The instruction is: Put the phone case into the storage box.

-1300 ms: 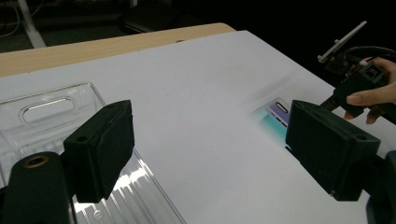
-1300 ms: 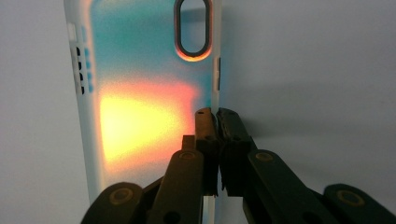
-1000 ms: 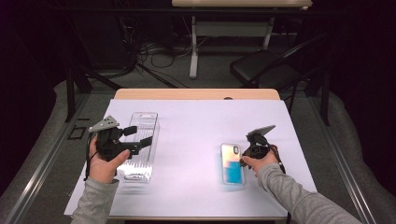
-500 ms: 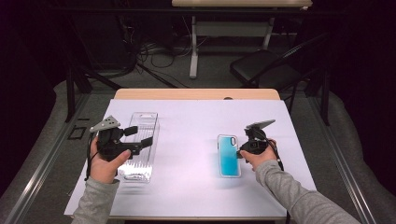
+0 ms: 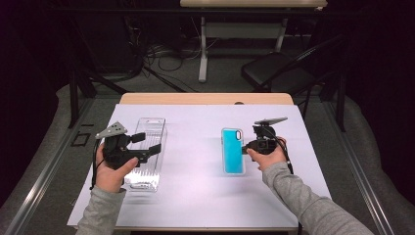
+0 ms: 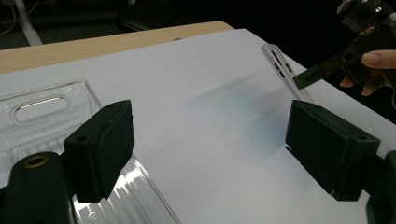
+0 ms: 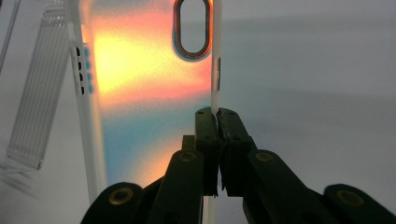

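Pinching glossy phone case's [image 7: 140,84] thin rim

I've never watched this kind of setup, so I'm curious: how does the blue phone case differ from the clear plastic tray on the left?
The phone case is coloured turquoise; the clear tray is see-through and ribbed. The phone case is pinched at one edge by the right gripper, its jaws shut on it; the clear tray lies flat on the white sheet, with the left gripper open above it. Both are long, narrow plastic shells.
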Demonstrator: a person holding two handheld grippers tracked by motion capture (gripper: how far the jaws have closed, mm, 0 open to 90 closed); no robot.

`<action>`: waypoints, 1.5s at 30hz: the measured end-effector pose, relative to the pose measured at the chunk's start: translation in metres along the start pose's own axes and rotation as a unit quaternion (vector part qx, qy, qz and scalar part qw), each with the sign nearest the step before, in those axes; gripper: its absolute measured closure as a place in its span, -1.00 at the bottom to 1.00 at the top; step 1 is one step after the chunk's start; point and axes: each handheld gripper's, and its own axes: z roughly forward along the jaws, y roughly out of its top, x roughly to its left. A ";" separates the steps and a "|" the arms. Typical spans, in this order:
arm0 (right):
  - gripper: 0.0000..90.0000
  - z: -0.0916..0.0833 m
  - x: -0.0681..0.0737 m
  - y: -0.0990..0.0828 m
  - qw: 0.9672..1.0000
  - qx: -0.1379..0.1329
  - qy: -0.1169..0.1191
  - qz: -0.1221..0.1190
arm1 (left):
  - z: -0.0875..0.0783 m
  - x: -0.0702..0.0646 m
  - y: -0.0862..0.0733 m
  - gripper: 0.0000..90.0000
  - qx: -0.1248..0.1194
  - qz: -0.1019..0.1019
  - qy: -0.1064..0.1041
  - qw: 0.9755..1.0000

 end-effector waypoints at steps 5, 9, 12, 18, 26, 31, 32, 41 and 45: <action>0.95 -0.005 0.005 0.005 1.000 -0.029 0.009 -0.011 | 0.001 0.000 0.000 -0.65 -0.001 0.000 -0.002 1.000; 0.95 -0.007 0.011 0.006 0.999 -0.047 0.008 -0.023 | 0.003 -0.001 -0.001 -0.65 -0.001 0.000 -0.003 1.000; 0.95 -0.009 0.015 0.006 0.998 -0.060 0.008 -0.029 | 0.004 -0.002 -0.001 -0.64 0.001 0.001 -0.003 1.000; 0.95 -0.010 0.022 0.004 0.995 -0.088 0.006 -0.050 | 0.005 -0.003 -0.001 -0.64 0.003 0.001 -0.006 1.000; 0.95 -0.009 0.029 0.002 0.992 -0.110 0.016 -0.061 | 0.008 -0.004 -0.001 -0.64 0.002 0.001 -0.008 1.000; 0.94 -0.010 0.035 0.000 0.989 -0.126 0.026 -0.068 | 0.010 -0.006 -0.002 -0.64 -0.001 -0.002 -0.011 1.000; 0.94 -0.010 0.036 -0.001 0.989 -0.130 0.027 -0.069 | 0.011 -0.006 -0.002 -0.64 -0.001 -0.003 -0.012 1.000; 0.95 -0.008 0.045 -0.002 0.983 -0.161 0.038 -0.084 | 0.017 -0.010 -0.003 -0.64 -0.001 -0.005 -0.023 1.000; 0.95 -0.006 0.049 -0.004 0.980 -0.172 0.038 -0.091 | 0.019 -0.013 -0.003 -0.64 -0.002 -0.009 -0.025 1.000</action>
